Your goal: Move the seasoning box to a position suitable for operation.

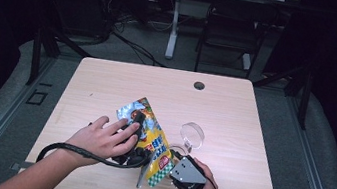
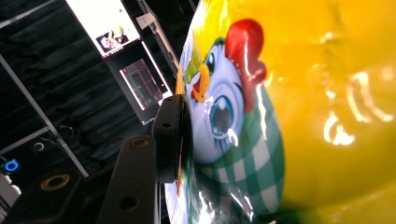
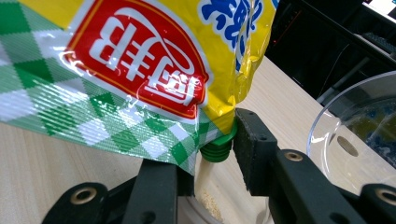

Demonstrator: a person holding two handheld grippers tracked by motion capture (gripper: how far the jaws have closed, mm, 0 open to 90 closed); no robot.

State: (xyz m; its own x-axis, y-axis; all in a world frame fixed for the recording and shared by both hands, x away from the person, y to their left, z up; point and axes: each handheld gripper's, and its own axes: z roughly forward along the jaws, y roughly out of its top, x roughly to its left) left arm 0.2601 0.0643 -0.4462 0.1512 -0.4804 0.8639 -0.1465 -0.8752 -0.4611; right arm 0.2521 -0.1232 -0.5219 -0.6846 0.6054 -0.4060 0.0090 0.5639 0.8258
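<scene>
Pouch (image 1: 150, 137) between both tools' jaws

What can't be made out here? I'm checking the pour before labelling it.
- Container under the green spout: right gripper view, cut off by the bottom edge and the jaws.
- Left gripper: high view, covered by the hand.
- Bag: left gripper view, too close; its second jaw hidden behind it.

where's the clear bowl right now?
In the high view the clear bowl stands right of centre on the table, just right of the yellow pouch and beyond the right claw.
</scene>
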